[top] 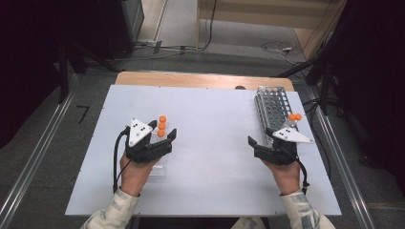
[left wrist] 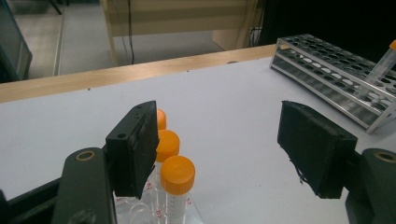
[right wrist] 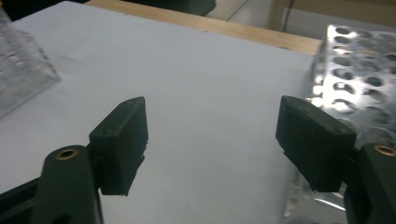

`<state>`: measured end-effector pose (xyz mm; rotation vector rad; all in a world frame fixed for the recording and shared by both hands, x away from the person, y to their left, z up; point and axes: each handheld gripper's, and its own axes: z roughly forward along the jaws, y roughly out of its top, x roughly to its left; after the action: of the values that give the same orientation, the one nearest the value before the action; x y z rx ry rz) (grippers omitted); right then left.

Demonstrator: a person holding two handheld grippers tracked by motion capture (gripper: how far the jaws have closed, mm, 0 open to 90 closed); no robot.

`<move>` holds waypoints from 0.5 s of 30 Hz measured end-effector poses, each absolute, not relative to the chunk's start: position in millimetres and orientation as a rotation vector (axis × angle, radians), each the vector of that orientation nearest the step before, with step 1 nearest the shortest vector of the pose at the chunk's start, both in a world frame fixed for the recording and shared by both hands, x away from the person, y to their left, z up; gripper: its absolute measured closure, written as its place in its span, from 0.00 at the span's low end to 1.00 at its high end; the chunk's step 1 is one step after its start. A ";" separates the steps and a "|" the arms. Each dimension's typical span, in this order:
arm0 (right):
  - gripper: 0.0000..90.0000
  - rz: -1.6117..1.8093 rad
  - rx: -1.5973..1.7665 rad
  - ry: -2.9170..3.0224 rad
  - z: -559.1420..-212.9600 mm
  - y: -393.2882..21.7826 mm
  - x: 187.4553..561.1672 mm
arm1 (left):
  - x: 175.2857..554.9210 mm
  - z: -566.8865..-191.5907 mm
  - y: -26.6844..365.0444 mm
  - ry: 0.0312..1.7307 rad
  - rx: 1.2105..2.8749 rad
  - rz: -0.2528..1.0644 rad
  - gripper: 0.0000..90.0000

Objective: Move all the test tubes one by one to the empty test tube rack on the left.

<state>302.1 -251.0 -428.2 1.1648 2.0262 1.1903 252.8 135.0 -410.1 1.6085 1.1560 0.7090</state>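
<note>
Near the desk's left front edge, my left gripper (top: 161,135) stands open beside three orange-capped tubes (left wrist: 177,175) in a clear holder, so I should centre one tube between the pads before closing. My right gripper (top: 260,139) hangs open and empty by the metal rack (top: 272,107) along the right edge. Beyond the white desk (top: 210,109), cables trail across grey floor.

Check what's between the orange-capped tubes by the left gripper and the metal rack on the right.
Nothing but bare white table lies between the tubes and the rack, as the high view shows; the left gripper view shows the same empty stretch.
</note>
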 end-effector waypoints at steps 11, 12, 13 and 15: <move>0.33 1.118 1.274 1.870 -422.1 -295.6 315.4 | 252.4 -410.6 132.5 1.153 1.610 0.716 0.33; 0.34 1.110 1.280 1.860 -422.2 -298.8 316.1 | 252.4 -410.6 132.4 1.153 1.610 0.716 0.33; 0.34 1.101 1.290 1.850 -422.5 -301.3 317.1 | 252.4 -410.7 132.3 1.152 1.611 0.716 0.33; 0.35 1.092 1.312 1.840 -424.1 -305.6 319.8 | 252.5 -410.9 132.0 1.150 1.613 0.717 0.33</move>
<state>319.8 -305.6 -424.1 1.3115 1.8399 1.0917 252.5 132.0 -410.9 1.6130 1.1504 0.7170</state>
